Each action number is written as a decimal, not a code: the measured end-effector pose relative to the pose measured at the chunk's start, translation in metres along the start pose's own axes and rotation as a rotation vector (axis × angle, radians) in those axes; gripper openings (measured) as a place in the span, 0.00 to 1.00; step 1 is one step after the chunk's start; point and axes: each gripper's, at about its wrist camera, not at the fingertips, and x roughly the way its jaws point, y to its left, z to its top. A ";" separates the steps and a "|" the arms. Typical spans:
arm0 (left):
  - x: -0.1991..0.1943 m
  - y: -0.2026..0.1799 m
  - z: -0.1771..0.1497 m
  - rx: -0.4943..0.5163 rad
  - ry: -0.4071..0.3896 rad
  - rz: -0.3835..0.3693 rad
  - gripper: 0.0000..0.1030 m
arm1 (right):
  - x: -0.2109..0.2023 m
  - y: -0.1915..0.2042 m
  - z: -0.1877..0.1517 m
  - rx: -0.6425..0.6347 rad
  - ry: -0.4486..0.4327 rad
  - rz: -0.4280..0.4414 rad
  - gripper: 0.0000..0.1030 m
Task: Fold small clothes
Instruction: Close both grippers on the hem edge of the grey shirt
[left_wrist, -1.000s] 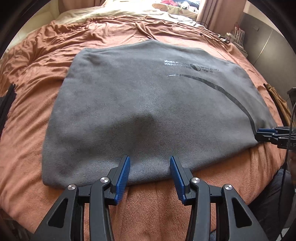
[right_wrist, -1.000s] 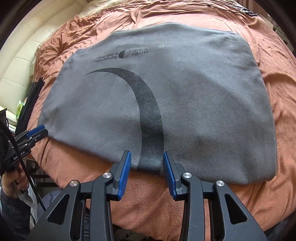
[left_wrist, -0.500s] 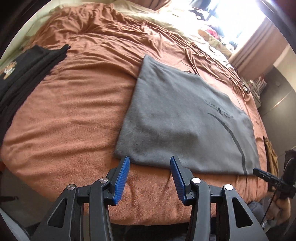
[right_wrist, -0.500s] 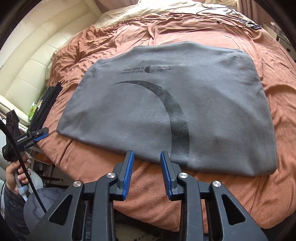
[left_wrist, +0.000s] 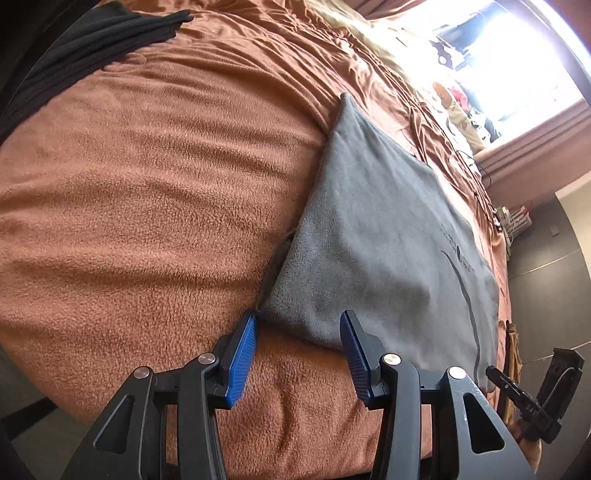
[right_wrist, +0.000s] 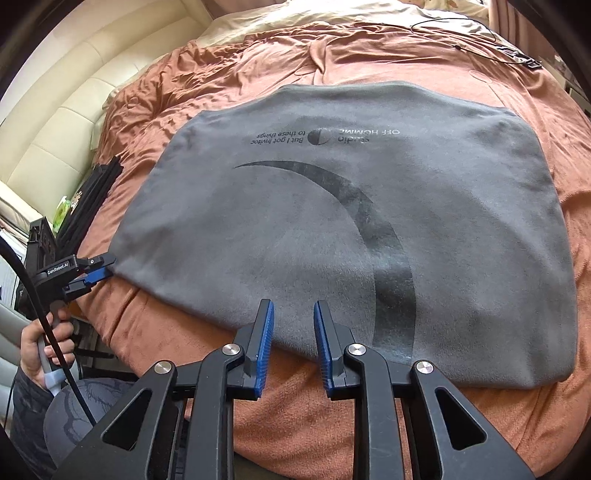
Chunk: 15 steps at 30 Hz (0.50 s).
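Observation:
A grey fleece garment (right_wrist: 332, 221) with a dark arc print lies flat on the rust-brown bedspread (right_wrist: 166, 332). My right gripper (right_wrist: 293, 304) sits at the garment's near hem. Its jaws are closing, grey cloth shows in the gap, and the pads do not press on it. My left gripper (left_wrist: 298, 315) straddles the garment's (left_wrist: 369, 240) near left corner with its blue pads apart and not touching the cloth. In the right wrist view the left gripper (right_wrist: 98, 267) shows at that corner. The right gripper (left_wrist: 495, 373) appears low at the right in the left wrist view.
A stack of black folded clothes (left_wrist: 92, 48) lies on the bed left of the garment, also seen as the black stack (right_wrist: 88, 199). A cream padded headboard (right_wrist: 55, 129) stands at the left. Thin cables (right_wrist: 480, 40) cross the far bedspread. A hand (right_wrist: 40, 350) holds the left handle.
The left gripper slid left along the near hem to the garment's corner and rolled. The right gripper's jaws narrowed and it shifted slightly left along the hem.

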 end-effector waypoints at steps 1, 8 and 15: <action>0.002 0.002 0.002 -0.012 0.000 -0.007 0.47 | 0.003 0.001 0.001 0.003 0.002 0.000 0.19; 0.013 0.022 0.014 -0.120 -0.010 -0.136 0.47 | 0.024 0.002 0.004 0.022 0.021 0.020 0.19; 0.004 0.023 0.012 -0.099 -0.043 -0.236 0.33 | 0.028 0.016 0.011 -0.020 -0.016 0.021 0.10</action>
